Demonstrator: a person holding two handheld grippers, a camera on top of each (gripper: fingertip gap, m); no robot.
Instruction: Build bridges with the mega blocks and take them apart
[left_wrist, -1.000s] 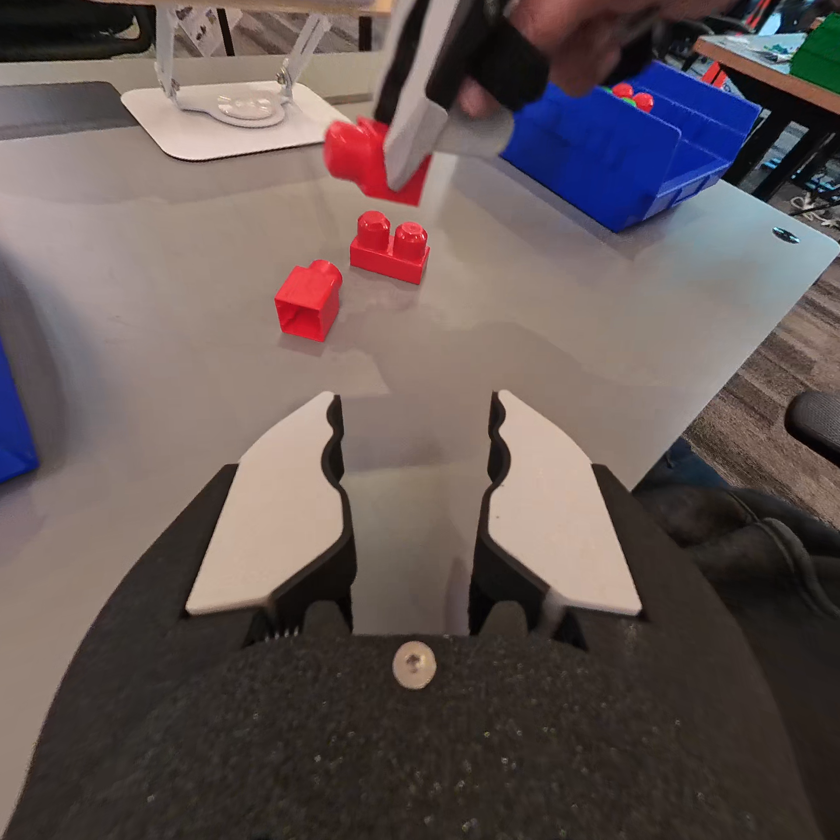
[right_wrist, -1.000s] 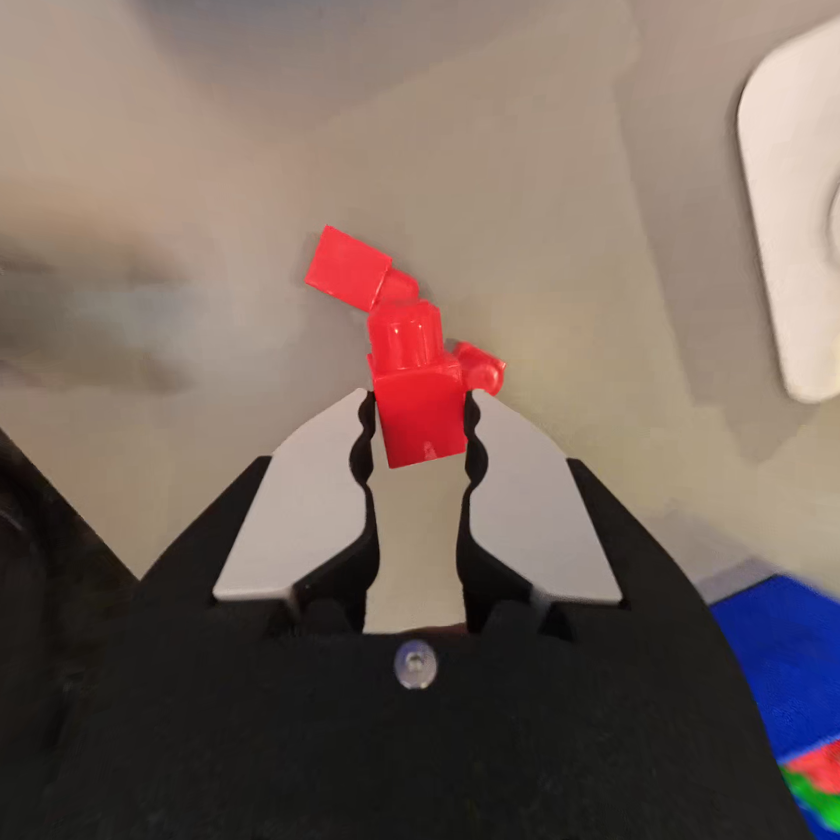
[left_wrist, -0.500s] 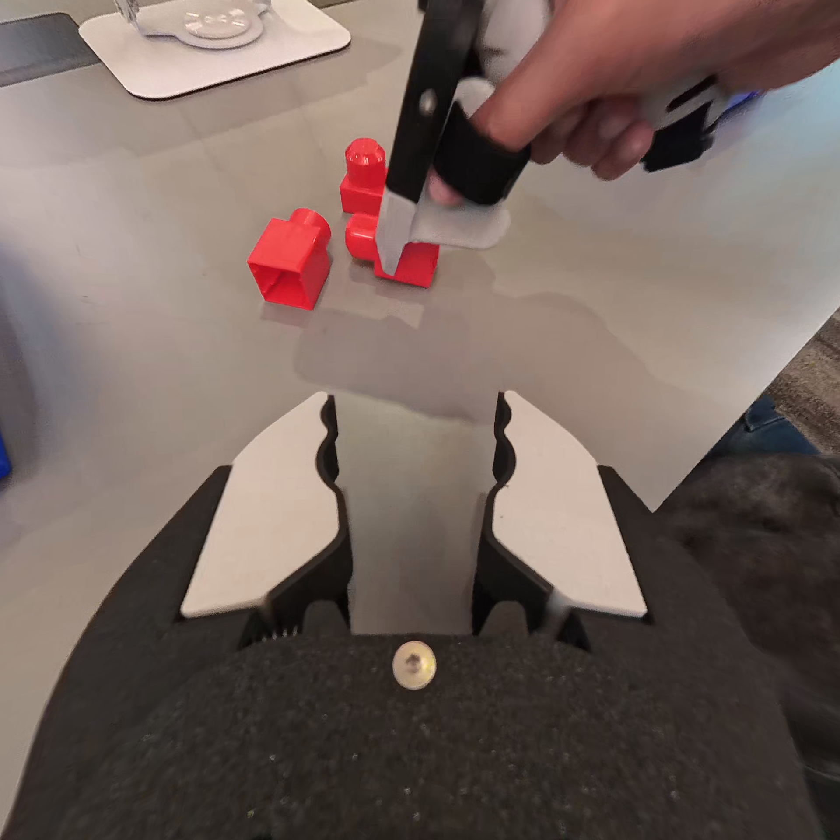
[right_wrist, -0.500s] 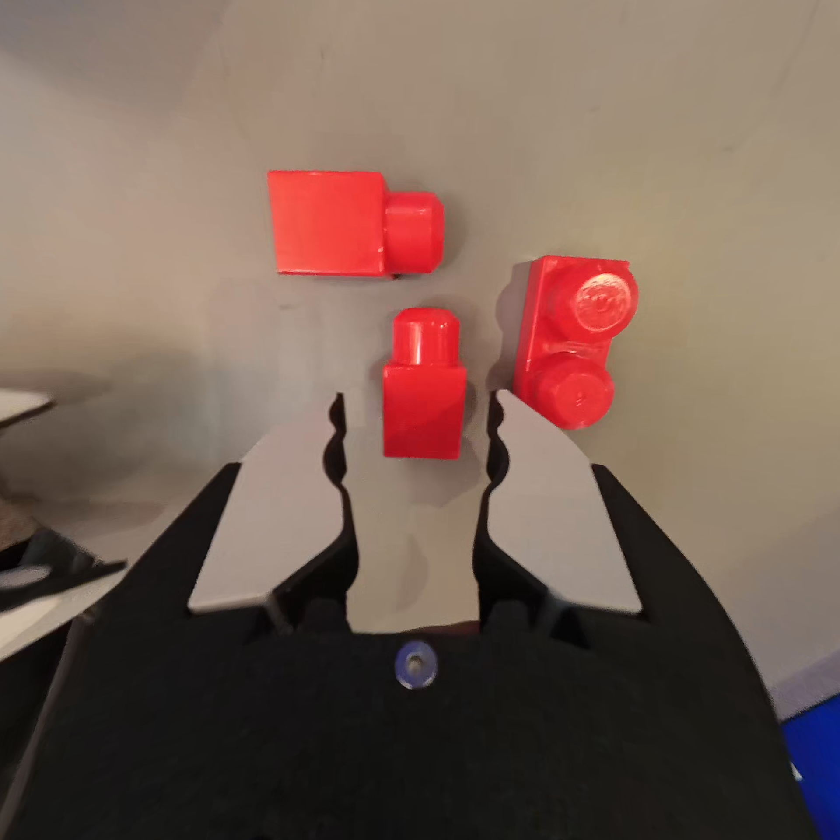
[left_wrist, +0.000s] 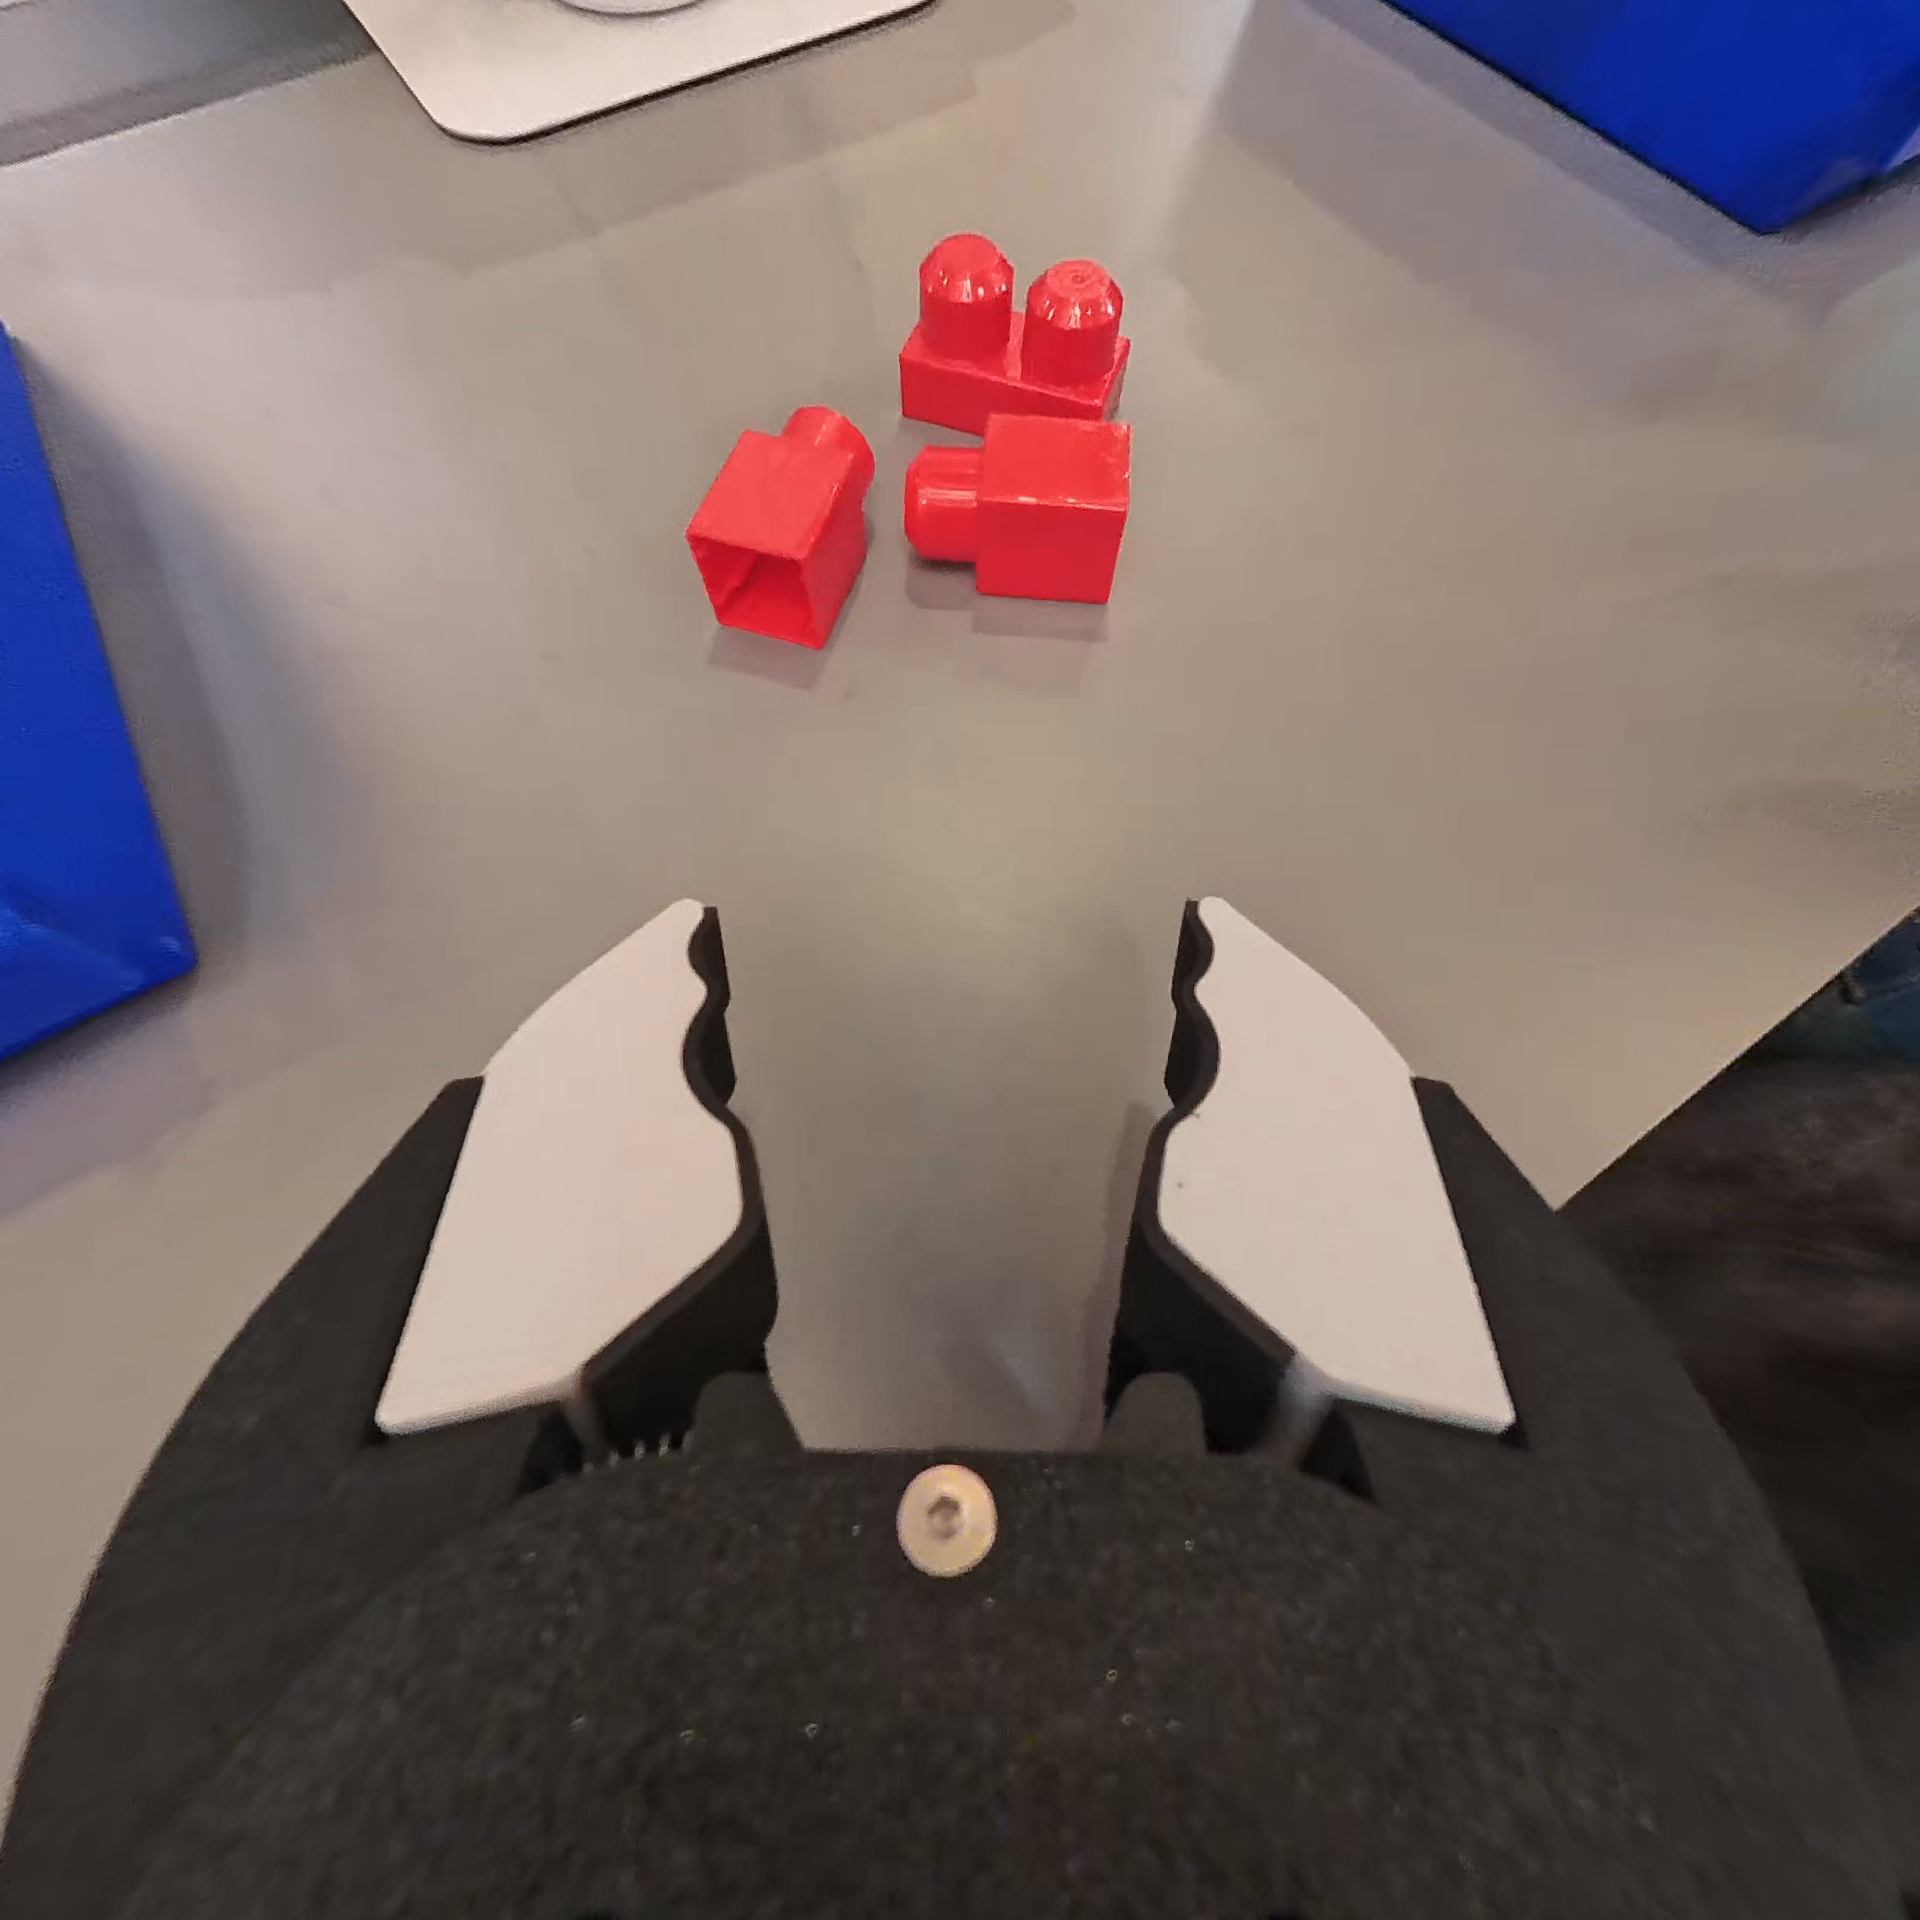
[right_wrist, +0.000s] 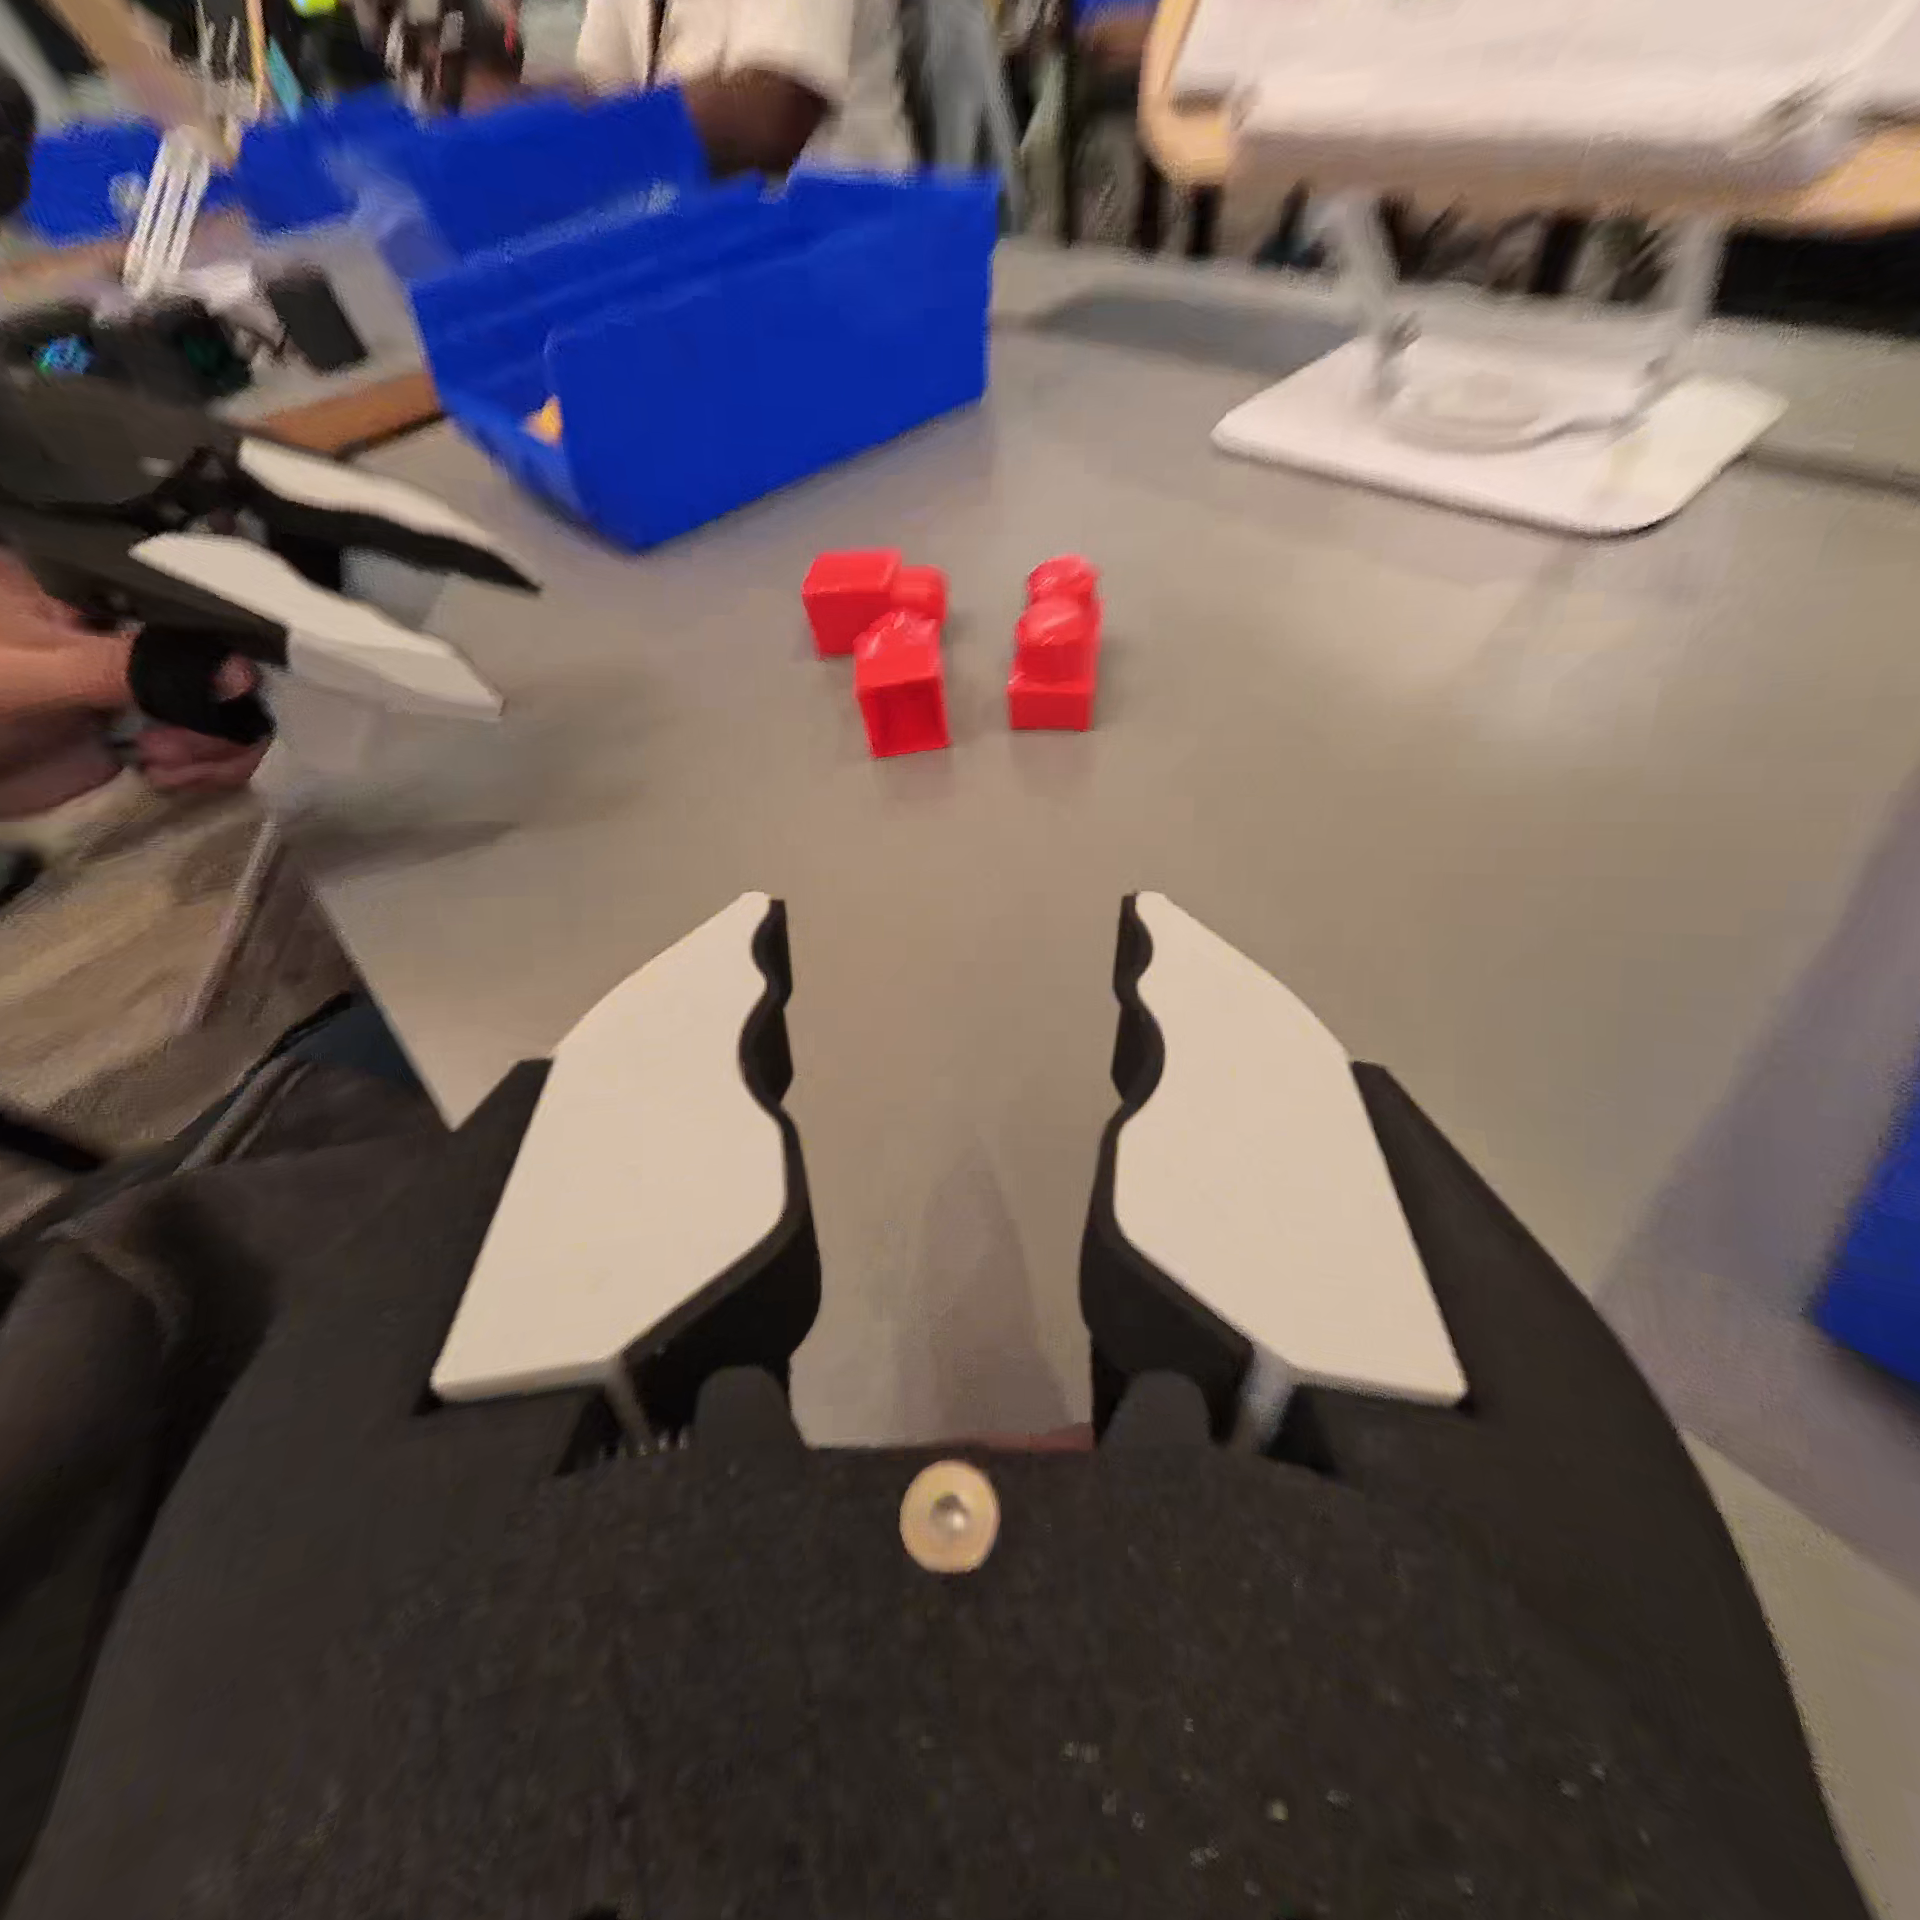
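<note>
Three red mega blocks lie apart on the grey table (left_wrist: 1351, 779). A two-stud block (left_wrist: 1013, 348) stands upright, also in the right wrist view (right_wrist: 1051, 655). A one-stud block (left_wrist: 1023, 509) lies on its side in front of it, also in the right wrist view (right_wrist: 902, 681). Another one-stud block (left_wrist: 779, 530) lies on its side to the left with its hollow base facing me, also in the right wrist view (right_wrist: 868, 597). My left gripper (left_wrist: 951, 925) is open and empty, short of the blocks. My right gripper (right_wrist: 951, 920) is open and empty, pulled back near the table edge.
A blue bin (right_wrist: 707, 353) stands behind the blocks in the right wrist view, and a white stand base (right_wrist: 1496, 436) at the back right. More blue bins show at the left (left_wrist: 62, 707) and top right (left_wrist: 1683, 94). The left gripper (right_wrist: 312, 592) shows at the left edge. The right gripper is farther from the one-stud block (left_wrist: 779, 530), some 25 centimetres, than the left, some 11 centimetres. Look for it in the right wrist view (right_wrist: 825, 582) too.
My right gripper let go of the one-stud block, which now lies on the table, and pulled back out of the left wrist view. My left gripper moved closer to the blocks.
</note>
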